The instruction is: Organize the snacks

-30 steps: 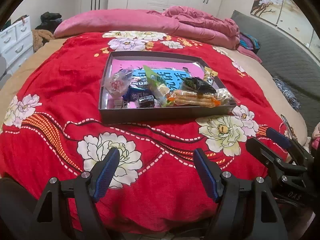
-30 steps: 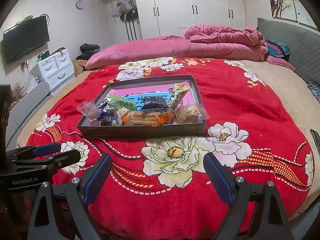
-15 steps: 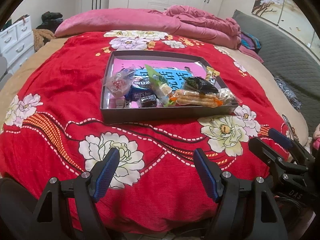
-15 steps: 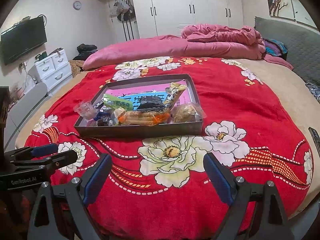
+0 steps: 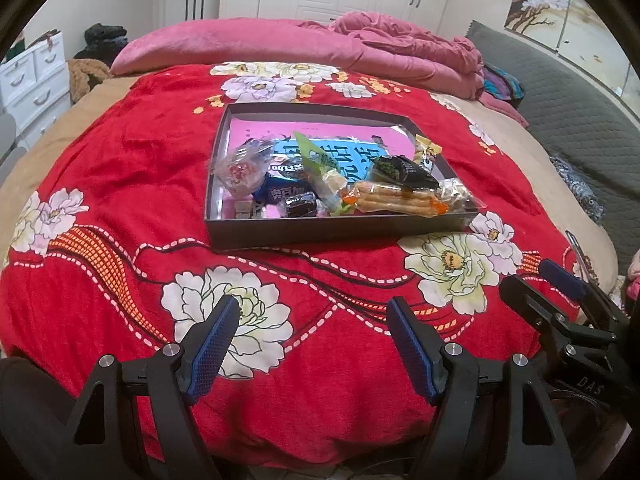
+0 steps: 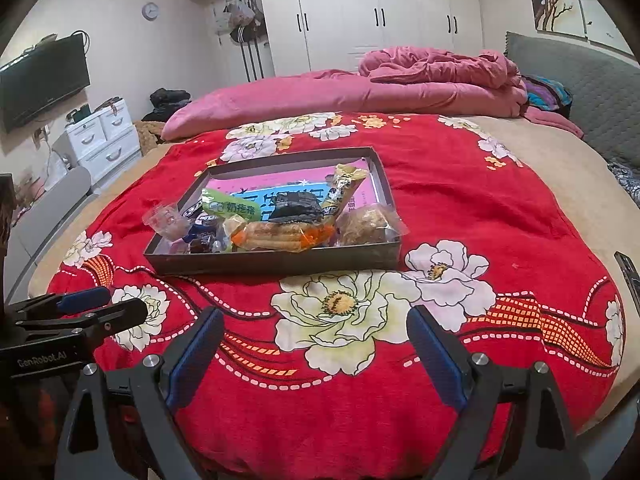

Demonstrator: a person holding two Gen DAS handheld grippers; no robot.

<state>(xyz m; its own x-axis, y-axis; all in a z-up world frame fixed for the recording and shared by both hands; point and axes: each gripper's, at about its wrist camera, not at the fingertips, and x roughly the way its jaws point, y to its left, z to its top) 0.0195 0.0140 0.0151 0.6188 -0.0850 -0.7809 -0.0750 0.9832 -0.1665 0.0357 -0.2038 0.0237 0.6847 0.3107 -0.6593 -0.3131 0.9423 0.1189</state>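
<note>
Left wrist view shows my left gripper (image 5: 312, 316) held wide apart with nothing in it, low over the red blanket (image 5: 132, 184). The snacks (image 5: 384, 196) sit in a flat dark box (image 5: 340, 230) in the middle of the bed, well away from both grippers. They are piled at the near side of the box, so I cannot tell some wrappers apart, and the pink and blue paper (image 5: 320, 136) under them is partly covered. In the right wrist view my right gripper (image 6: 314, 328) is also spread wide and holds nothing. The box (image 6: 276, 264) is ahead and a bit left. A dark thing (image 6: 630, 272) at the right edge is cut off.
</note>
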